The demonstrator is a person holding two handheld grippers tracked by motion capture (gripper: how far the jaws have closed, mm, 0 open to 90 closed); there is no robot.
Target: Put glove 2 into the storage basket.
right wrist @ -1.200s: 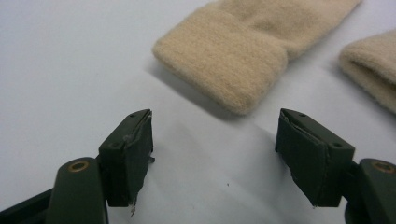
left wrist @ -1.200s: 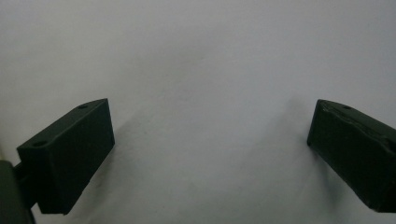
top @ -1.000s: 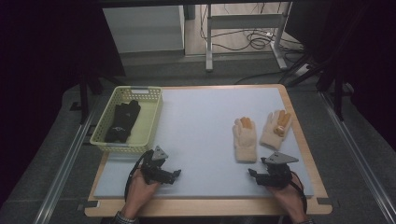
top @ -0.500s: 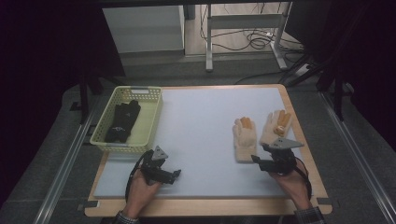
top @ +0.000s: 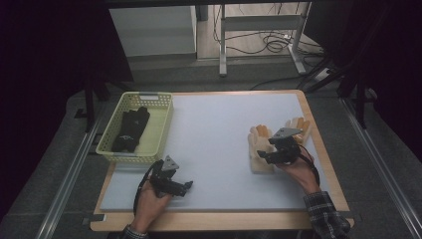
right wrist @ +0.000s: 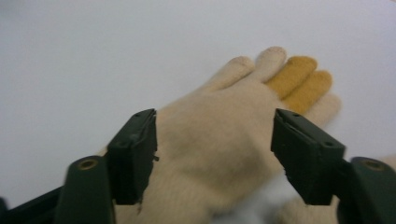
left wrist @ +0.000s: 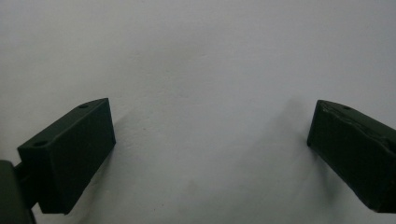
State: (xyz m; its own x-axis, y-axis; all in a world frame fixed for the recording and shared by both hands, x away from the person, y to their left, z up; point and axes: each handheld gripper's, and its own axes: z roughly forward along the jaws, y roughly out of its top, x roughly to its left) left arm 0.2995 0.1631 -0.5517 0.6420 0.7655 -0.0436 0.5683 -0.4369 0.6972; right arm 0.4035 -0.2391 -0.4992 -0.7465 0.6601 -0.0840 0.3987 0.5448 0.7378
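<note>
Glove [right wrist: 219,140] lies between the spread jaws of the right gripper [right wrist: 215,156] — unclenched, not yet grasping.

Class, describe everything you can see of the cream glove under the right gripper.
The cream glove looks knitted and soft, with two orange-yellow fingertips. It lies flat and limp on the white table surface, fingers pointing away from the person, beside a second similar glove. The right gripper hangs over its palm, jaws open either side; contact is unclear.

Two cream gloves [top: 260,147] flat on table's right, black gloves [top: 130,129] in basket [top: 162,129]
</note>
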